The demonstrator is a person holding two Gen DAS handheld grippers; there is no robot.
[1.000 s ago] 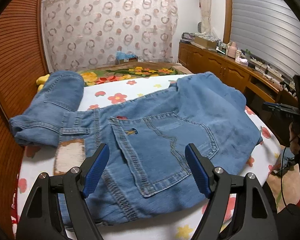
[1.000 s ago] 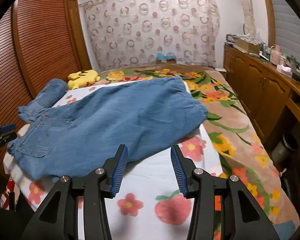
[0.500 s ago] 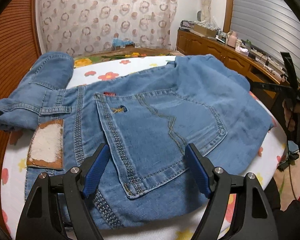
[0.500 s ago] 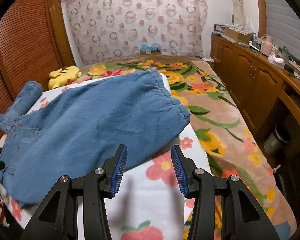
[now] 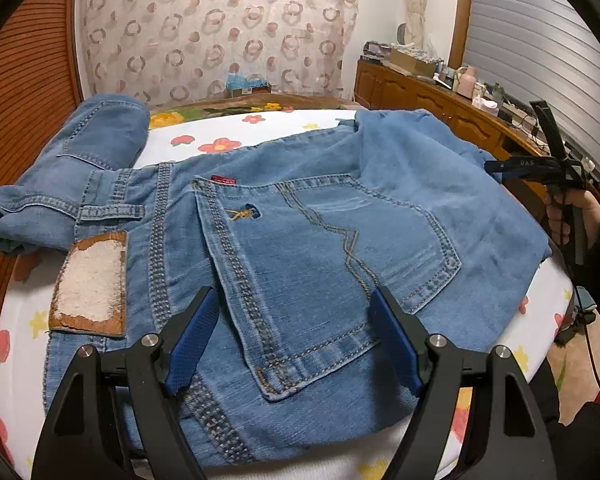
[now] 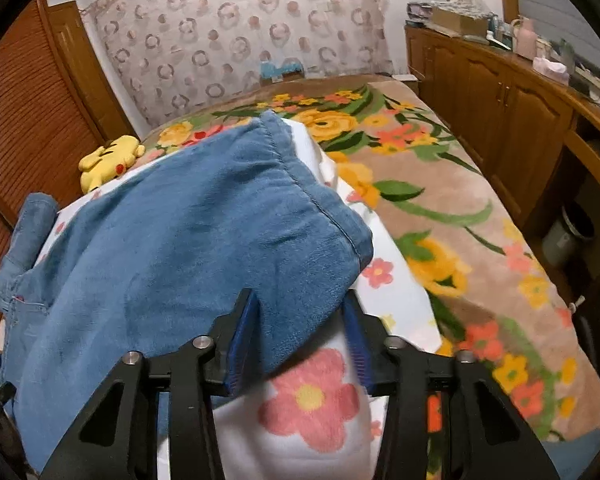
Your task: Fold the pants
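Blue denim pants [image 5: 300, 240] lie across a white flowered sheet [image 5: 228, 132] on a bed. In the left wrist view my left gripper [image 5: 292, 332] is open, low over the back pocket near the waistband, with a brown leather patch [image 5: 90, 292] to its left. In the right wrist view my right gripper [image 6: 298, 340] is open, its jaws straddling the near corner of the pants' leg hem [image 6: 300, 280]. The right gripper also shows in the left wrist view [image 5: 540, 168], held in a hand at the right edge.
A floral blanket [image 6: 440, 208] covers the bed's right side. A yellow plush toy [image 6: 108, 158] lies at the far left. A wooden cabinet [image 6: 512, 104] with clutter runs along the right wall. A wooden slatted wall [image 5: 16, 80] stands close on the left.
Both grippers have moved forward and down toward the pants. The right gripper's jaws now surround the hem corner; the left gripper sits lower over the back pocket.
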